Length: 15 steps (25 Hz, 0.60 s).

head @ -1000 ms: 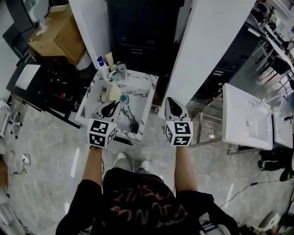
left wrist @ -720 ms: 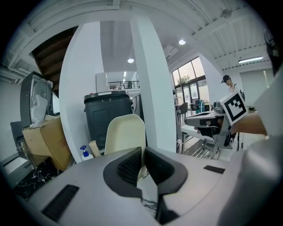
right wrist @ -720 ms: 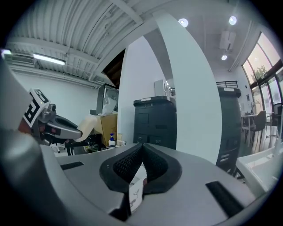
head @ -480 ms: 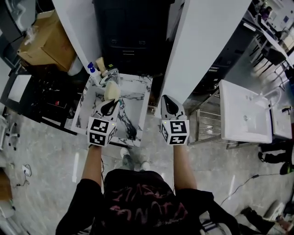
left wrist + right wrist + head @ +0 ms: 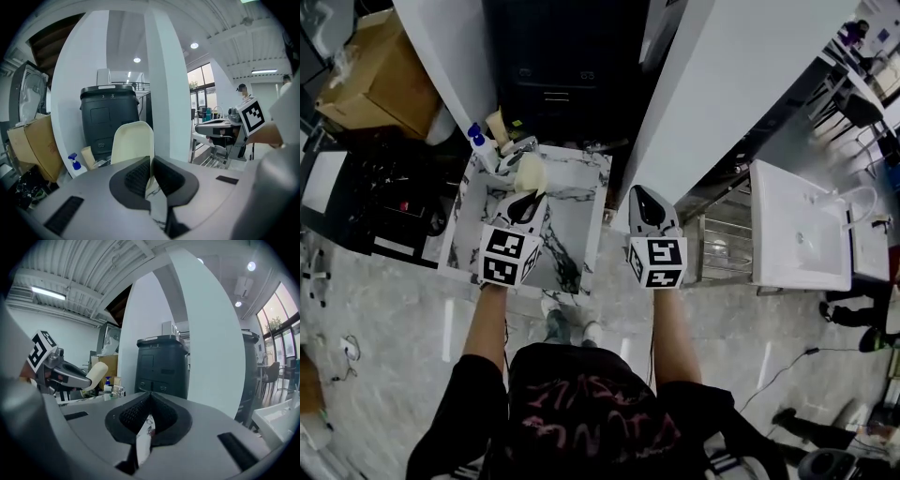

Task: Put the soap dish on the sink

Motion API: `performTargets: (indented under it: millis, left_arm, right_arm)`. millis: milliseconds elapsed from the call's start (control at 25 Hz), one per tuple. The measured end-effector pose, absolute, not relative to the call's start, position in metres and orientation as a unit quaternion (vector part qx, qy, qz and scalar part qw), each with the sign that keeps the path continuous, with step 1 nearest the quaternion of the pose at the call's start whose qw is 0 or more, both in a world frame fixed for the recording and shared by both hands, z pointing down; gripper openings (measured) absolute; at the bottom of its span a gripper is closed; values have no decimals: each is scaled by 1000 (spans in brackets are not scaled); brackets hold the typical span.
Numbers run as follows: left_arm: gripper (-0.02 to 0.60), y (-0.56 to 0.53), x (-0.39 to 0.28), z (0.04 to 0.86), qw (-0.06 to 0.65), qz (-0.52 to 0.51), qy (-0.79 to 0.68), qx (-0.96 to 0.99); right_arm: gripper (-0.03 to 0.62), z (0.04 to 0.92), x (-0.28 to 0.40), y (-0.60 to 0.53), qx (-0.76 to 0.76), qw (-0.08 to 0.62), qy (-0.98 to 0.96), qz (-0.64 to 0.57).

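A cream soap dish (image 5: 528, 174) stands upright in my left gripper (image 5: 524, 202), which is shut on its lower edge. It hangs above the back of the marble sink (image 5: 568, 246), close to the faucet (image 5: 515, 148). The left gripper view shows the soap dish (image 5: 132, 143) rising between the closed pads of the left gripper (image 5: 151, 162). My right gripper (image 5: 643, 202) hovers beyond the sink's right rim, shut with nothing in it. From the right gripper view its jaws meet at the right gripper (image 5: 150, 397), and the soap dish (image 5: 96, 373) shows far left.
A blue-capped bottle (image 5: 474, 137) and a beige bottle stand by the faucet. A dark bin (image 5: 562, 56) sits behind the sink between white pillars. A cardboard box (image 5: 366, 80) is at the far left. A metal rack (image 5: 722, 249) and a white basin (image 5: 797, 230) lie to the right.
Both grippers have edged forward and the head view has shifted. The soap dish stays held in the left gripper, now slightly nearer the faucet end of the sink.
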<state>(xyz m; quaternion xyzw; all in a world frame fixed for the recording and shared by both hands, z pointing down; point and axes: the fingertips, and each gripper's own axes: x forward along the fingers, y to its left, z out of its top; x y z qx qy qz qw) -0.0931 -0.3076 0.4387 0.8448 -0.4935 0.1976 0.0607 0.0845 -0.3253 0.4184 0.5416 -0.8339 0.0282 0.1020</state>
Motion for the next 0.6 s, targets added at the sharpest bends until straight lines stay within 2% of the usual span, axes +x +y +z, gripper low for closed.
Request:
performTargets:
  millis: [600]
  left_arm:
    - [34,-370,-88,511,92,263,-452,847]
  right_arm:
    - [12,476,73,-373,546,123,-826,67]
